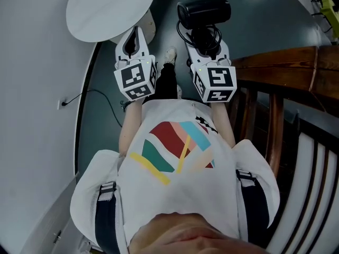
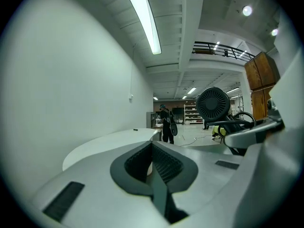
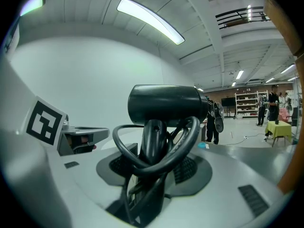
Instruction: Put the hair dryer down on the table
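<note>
Holding a black hair dryer by its handle in the right tongs, pads pressed against both sides of the handle, barrel lying crosswise at 12 o'clock of them. Looped round that handle, and partly caught between the same tongs, a black cord. From the head view, dryer raised over the dark floor, off the table, at 12 o'clock of the right tongs and at 3 o'clock of the round white table, clear of its rim. Left tongs drawn narrow, dark ribbed pads nearly meeting, with only a pale sliver showing between them and nothing gripped. Seen from above, left tongs just at 5 o'clock of the table's edge, beside the right pair, with 2 marker cubes, one at 9 o'clock and the other at 3 o'clock. Brown wooden railing at 3 o'clock of the right arm. Far down the hall, at 12 o'clock past the left tongs, a person standing in dark clothes.
</note>
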A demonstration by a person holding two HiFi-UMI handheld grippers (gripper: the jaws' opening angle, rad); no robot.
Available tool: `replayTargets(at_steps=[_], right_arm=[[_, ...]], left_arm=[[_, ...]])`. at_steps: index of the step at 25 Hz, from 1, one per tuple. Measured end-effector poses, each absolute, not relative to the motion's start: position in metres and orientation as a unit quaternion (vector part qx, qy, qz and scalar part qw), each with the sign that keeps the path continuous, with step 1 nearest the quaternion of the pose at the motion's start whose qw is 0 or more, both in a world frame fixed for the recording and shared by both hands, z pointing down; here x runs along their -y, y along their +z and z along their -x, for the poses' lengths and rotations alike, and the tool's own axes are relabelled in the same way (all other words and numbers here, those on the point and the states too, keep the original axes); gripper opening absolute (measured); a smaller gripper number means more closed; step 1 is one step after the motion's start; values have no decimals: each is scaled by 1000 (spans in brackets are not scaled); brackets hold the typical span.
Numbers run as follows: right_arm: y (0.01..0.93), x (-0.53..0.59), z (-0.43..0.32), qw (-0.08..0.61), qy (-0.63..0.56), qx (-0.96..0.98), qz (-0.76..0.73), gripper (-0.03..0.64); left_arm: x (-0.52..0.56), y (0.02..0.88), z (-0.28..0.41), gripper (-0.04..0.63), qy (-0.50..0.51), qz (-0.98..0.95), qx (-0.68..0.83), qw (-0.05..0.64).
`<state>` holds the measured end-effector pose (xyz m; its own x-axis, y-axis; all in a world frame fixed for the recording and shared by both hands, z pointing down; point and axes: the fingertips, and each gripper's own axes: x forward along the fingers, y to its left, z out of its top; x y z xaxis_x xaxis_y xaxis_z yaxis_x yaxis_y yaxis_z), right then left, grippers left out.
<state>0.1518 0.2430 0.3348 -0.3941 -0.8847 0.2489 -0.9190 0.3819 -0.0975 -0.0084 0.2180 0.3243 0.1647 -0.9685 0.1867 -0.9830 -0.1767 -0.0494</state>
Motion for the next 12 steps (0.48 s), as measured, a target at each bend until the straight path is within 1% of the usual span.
replayTargets(at_steps=[4,12], right_arm=[[334,-233,-160,70,111,825,-549,219],[333,-210,-164,71,101,824,-553,219]], left_arm=[[-207,317,4,14,87,-763,640,29],[-181,316,2,14,76,-765,639,25]])
